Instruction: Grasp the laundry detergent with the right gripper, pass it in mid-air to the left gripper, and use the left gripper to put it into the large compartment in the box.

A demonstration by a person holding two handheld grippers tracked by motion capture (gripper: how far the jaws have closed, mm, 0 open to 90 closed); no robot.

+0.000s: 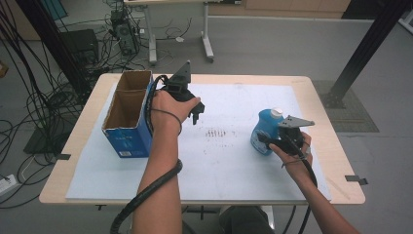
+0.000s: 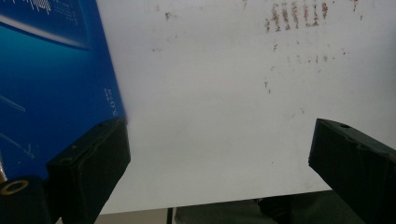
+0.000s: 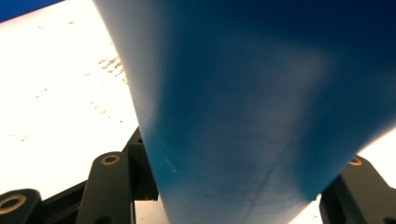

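Grasping looks under way: right gripper (image 1: 284, 141) seemingly clamps the blue plastic bottle (image 1: 263, 129) near the counter's (image 1: 234, 183) right edge; left gripper (image 1: 196, 111) hovers apart beside the open blue cardboard box (image 1: 127, 139), probably the bottle's destination.

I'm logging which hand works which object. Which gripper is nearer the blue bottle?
Right. The right gripper has its fingers on either side of the blue bottle, at the table's right. The left gripper hangs open across the mat, beside the blue cardboard box.
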